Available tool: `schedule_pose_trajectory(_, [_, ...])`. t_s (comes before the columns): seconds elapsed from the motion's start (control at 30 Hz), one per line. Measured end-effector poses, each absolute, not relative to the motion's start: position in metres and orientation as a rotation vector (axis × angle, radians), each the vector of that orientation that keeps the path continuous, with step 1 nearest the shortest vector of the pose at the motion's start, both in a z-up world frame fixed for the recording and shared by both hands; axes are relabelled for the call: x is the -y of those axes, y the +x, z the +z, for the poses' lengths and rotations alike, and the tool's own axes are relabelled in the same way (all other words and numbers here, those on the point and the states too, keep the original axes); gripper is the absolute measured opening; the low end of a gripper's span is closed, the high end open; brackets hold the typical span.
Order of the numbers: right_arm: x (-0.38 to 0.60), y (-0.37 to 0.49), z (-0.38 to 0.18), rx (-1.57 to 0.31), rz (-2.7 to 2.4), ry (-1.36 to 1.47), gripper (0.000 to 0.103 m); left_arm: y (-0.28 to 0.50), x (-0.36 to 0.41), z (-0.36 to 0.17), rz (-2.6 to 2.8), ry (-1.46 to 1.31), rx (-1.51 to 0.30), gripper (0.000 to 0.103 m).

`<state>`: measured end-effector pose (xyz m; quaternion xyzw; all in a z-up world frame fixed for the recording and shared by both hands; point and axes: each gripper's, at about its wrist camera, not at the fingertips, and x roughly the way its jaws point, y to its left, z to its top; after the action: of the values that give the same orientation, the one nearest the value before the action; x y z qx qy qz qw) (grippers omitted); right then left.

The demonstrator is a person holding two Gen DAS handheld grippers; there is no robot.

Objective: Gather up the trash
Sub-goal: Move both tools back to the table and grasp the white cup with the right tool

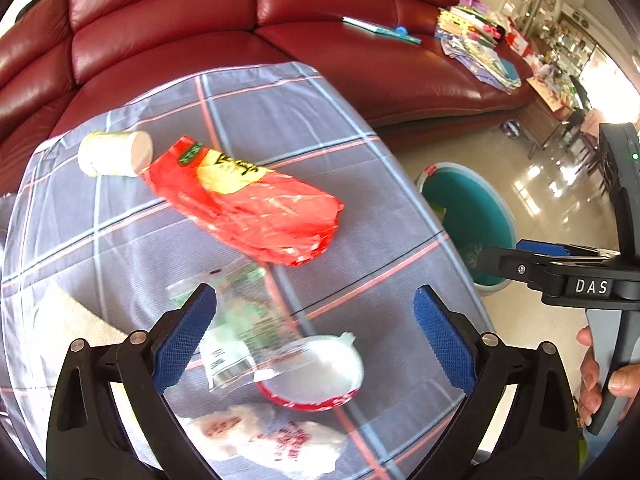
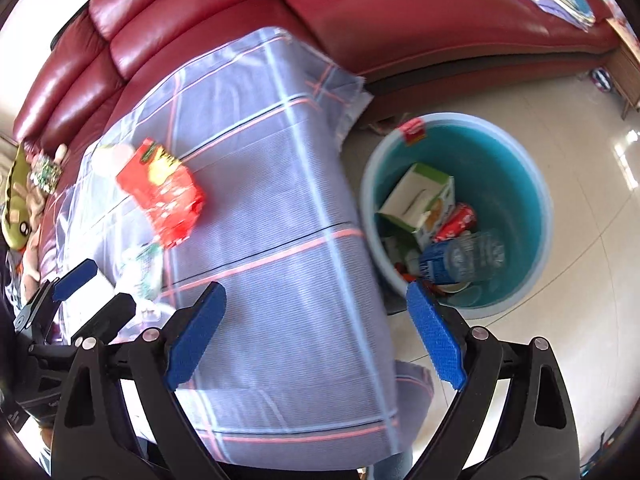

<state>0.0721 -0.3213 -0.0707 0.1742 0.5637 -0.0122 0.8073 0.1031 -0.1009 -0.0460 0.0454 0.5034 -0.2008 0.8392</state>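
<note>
The wide-open, empty left gripper [image 1: 316, 332] hangs over the clear crinkly plastic wrapper [image 1: 236, 320], which stretches toward 12 o'clock, while the open, empty right gripper [image 2: 316, 332] is farther off.

Both grippers: black plastic frames, silver screws, blue textured pads [image 1: 442, 336]; right gripper [image 1: 500, 254] marked "DAS" w/ green LED, bare-skinned hand [image 1: 600, 384] on grey handle

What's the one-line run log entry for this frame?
left gripper: open, over clear wrapper | right gripper: open, empty, near table edge | bin: holds trash | red bag, cup: on table
</note>
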Motion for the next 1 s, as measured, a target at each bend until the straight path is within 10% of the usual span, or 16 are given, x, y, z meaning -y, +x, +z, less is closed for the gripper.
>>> schedule_pose_trajectory(0.67, [0.202,0.061,-0.099,-1.277,0.116,0.299,0.087,0.064,-0.025,-0.071,-0.302,0.018,-1.093,0.099])
schedule_pose_trajectory(1.0, [0.193,0.07,-0.112,-1.301,0.135,0.303,0.055,0.066,-0.025,-0.076,-0.312,0.013,-1.101,0.099])
